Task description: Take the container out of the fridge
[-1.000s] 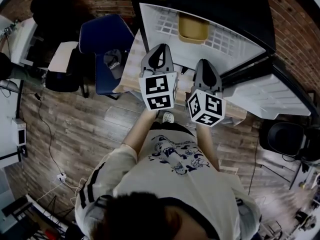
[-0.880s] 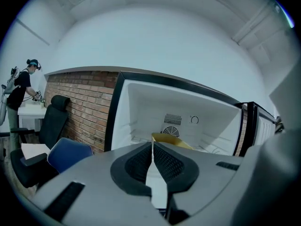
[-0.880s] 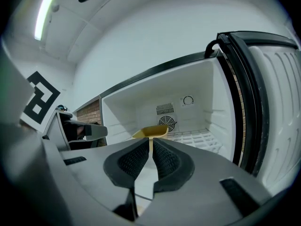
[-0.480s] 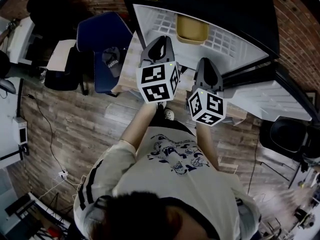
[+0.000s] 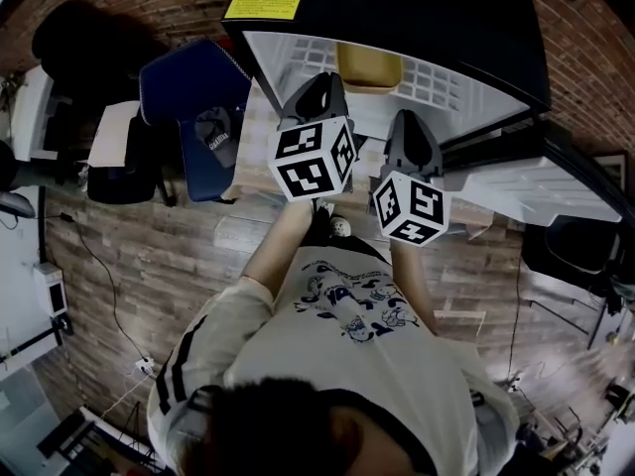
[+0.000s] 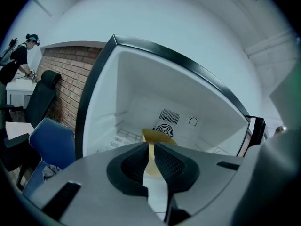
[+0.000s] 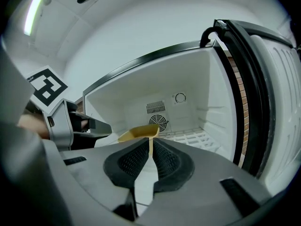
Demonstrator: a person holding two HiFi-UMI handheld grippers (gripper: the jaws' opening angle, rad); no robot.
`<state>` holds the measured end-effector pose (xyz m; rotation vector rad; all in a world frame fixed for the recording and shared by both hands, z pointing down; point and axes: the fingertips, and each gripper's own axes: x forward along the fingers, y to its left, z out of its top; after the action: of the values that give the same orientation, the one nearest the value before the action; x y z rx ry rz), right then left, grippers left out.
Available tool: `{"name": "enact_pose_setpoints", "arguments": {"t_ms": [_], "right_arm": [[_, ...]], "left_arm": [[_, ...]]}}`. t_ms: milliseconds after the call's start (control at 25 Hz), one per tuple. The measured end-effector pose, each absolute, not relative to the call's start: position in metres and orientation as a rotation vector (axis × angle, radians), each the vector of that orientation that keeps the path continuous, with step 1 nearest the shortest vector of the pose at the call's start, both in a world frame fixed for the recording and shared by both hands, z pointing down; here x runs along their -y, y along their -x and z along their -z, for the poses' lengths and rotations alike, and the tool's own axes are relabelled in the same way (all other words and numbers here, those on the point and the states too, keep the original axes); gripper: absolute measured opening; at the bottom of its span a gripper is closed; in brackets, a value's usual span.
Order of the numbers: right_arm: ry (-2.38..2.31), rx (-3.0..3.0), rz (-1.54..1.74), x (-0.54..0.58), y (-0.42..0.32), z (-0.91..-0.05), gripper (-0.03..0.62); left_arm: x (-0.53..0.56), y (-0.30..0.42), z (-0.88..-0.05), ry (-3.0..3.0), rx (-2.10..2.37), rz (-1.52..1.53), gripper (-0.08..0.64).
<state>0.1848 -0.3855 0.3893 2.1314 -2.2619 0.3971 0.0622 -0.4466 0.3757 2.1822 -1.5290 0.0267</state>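
A yellow container stands on the white wire shelf inside the open fridge. In the left gripper view the container shows just beyond the jaw tips, in front of the fan grille at the back wall. In the right gripper view the container also lies ahead of the jaws. My left gripper and right gripper hover side by side in front of the fridge opening, short of the container. Both the left gripper and right gripper are shut, with nothing held.
The fridge door swings open at the right, its edge close beside my right gripper. A blue chair with a cap on it stands left of the fridge. A brick wall and a distant person are at the left.
Both grippers have edged a little forward toward the fridge opening. The left gripper's marker cube has tilted. Neither gripper has touched the container.
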Motion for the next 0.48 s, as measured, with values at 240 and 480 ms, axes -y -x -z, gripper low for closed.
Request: {"name": "enact_pose_setpoints", "arguments": {"t_ms": [240,480], "right_arm": [[-2.154,2.230,-0.412,0.395,-0.190,-0.393,0.046],[-2.172,2.211,-0.403,0.402,-0.194,-0.392,0.045]], "left_arm": [[0.457,-0.073,-0.381,-2.185,1.449,-0.031,0.077],[0.467,-0.075,-0.385,-2.178,1.432,-0.059,0.118]]}}
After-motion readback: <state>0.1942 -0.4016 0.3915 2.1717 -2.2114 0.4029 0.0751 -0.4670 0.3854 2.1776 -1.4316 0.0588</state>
